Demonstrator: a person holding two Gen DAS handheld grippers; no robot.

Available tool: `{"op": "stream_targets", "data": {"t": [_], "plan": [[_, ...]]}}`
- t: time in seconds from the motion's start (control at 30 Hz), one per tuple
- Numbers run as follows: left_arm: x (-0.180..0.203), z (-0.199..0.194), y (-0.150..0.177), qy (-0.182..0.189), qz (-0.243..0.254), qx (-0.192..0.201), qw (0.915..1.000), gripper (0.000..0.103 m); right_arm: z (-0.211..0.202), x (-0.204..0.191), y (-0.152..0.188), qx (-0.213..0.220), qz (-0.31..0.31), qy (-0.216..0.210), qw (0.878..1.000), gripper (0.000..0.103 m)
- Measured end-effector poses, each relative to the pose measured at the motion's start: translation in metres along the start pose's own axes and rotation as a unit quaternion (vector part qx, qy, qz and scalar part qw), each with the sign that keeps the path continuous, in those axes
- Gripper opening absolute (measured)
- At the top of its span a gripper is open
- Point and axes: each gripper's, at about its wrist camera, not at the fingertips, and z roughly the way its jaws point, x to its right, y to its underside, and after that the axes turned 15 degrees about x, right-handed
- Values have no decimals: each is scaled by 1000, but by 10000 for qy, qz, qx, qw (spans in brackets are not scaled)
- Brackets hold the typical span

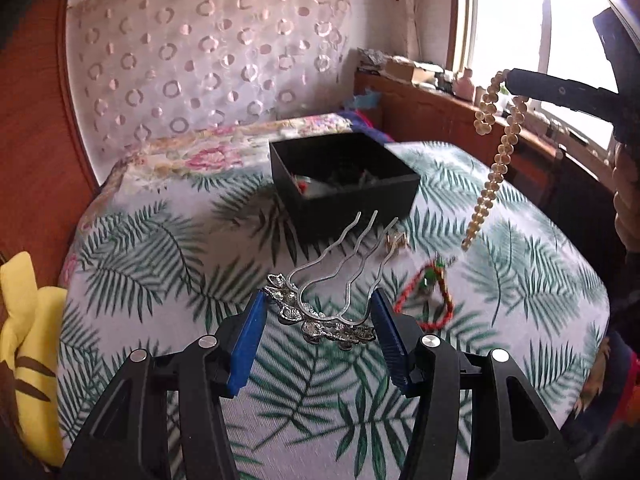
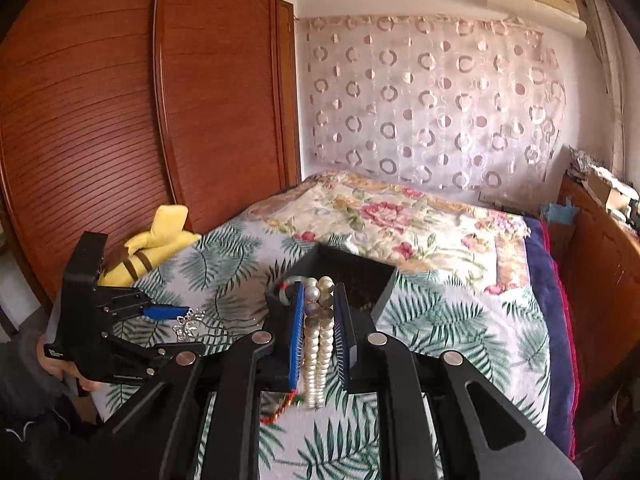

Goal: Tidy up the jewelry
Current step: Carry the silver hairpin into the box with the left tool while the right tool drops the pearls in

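Observation:
My left gripper (image 1: 318, 312) is shut on a silver hair comb (image 1: 340, 280) with a jewelled base, held above the bed, prongs pointing toward a black open box (image 1: 344, 172). My right gripper (image 2: 318, 320) is shut on a pearl necklace (image 2: 318, 344) that hangs in a double strand. In the left wrist view the necklace (image 1: 496, 160) dangles to the right of the box. The box (image 2: 348, 276) sits just beyond my right fingertips and holds some trinkets. A red braided cord (image 1: 424, 296) with a green piece and a small gold item (image 1: 396, 240) lie on the bedspread.
The bed has a leaf-print cover (image 1: 160, 248) and a floral quilt (image 2: 380, 216) behind it. A yellow plush toy (image 1: 24, 340) lies at the left edge by a wooden wardrobe (image 2: 120, 120). A wooden cabinet (image 1: 440, 112) with clutter stands under the window on the right.

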Motion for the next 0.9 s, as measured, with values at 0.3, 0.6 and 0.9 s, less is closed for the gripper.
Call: {"op": "stream_targets", "data": {"t": [0.3, 0.6, 0.9], "plan": [[-6, 13, -38, -88, -44, 239, 9997, 51, 32, 1, -43, 49, -64, -15, 10000, 16], [-11, 36, -62, -132, -108, 304, 9994, 51, 76, 8, -57, -48, -132, 132, 9998, 16], [-15, 54, -73, -181, -149, 305, 9993, 51, 111, 20, -23, -613, 227, 131, 9978, 16]]}}
